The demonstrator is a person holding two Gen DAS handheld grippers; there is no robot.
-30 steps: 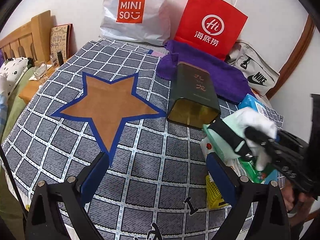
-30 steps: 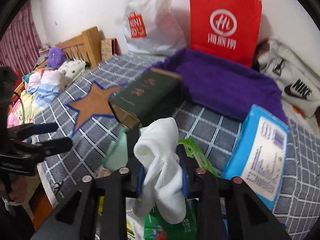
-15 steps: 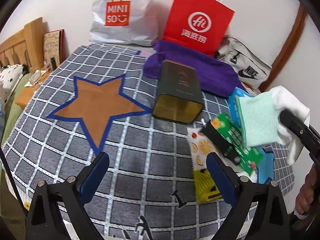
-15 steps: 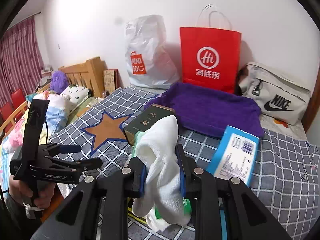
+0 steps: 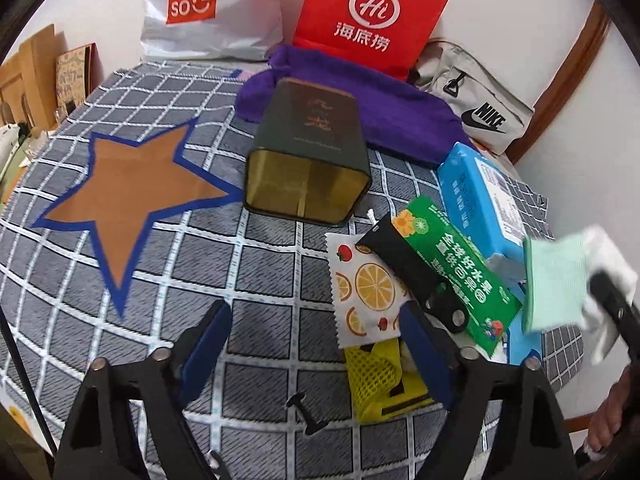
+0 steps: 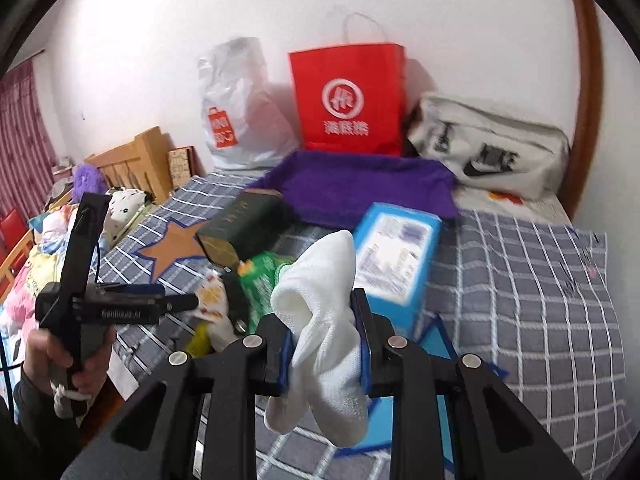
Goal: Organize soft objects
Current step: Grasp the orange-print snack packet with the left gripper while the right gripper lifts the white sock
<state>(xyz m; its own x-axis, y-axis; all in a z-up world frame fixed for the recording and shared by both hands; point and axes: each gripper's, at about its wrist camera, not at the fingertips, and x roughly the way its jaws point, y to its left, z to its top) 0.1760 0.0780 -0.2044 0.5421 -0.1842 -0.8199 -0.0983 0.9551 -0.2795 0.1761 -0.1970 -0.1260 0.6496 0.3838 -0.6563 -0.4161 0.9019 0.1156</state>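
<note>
reading "miniso" on white bag [image 5: 208, 8]

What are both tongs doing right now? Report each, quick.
Left tongs: closing, nothing between the pads.
Right tongs: shut on the white sock, with a green cloth alongside it.

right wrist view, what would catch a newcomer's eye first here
The white cloth pinched between the right gripper fingers fills the foreground, with a pale green cloth held along with it. Behind, a bright red paper bag stands against the wall, with a purple towel spread before it. On the checked bedcover, an orange star lies left of a dark green tin on its side.
</note>
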